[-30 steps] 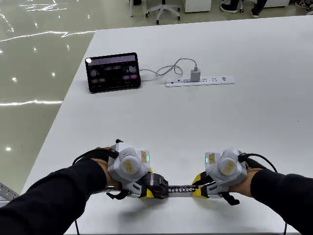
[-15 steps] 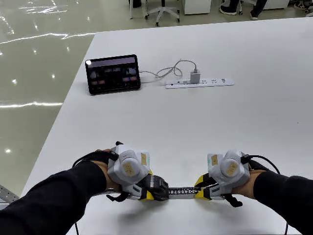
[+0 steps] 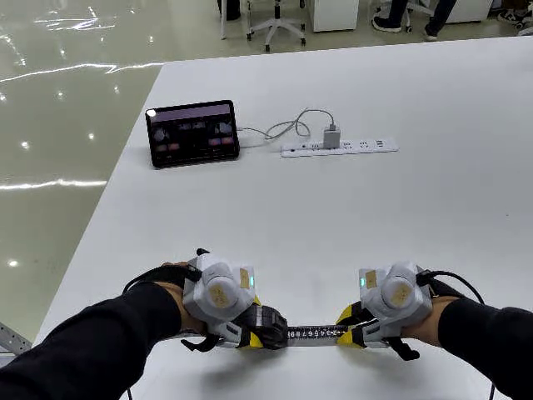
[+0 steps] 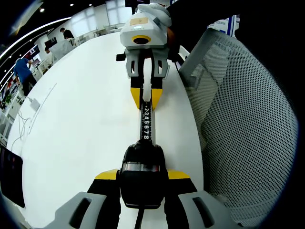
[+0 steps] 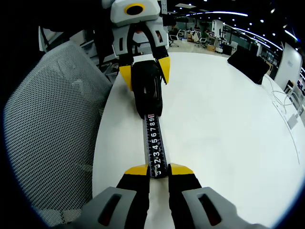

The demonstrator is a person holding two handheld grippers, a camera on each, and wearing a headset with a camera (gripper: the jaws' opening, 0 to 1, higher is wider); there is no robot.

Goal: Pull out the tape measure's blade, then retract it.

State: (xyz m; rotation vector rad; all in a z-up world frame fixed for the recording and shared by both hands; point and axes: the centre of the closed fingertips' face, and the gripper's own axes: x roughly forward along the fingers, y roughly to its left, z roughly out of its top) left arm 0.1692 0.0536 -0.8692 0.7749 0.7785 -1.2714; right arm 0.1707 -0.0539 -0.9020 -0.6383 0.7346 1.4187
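white table (image 3: pixel 416 192) | tablet (image 3: pixel 192 133) propped, far left | power strip (image 3: pixel 337 147) near | cable (image 3: pixel 254 131) between

Left gripper (image 3: pixel 260 324), right gripper (image 3: pixel 341 328), face-to-face, closed

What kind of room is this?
Probably an office or lab workroom: a long white table, a wheeled office chair beyond it, and a tablet beside a power strip.

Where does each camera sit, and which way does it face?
Head view: on headset, facing down at table; sleeves, left gripper, right gripper show.
Left gripper view: on left gripper, facing right gripper over the clamped case.
Right gripper view: on right gripper, facing left gripper along the pinched blade.
Shared: all three show blade and case.
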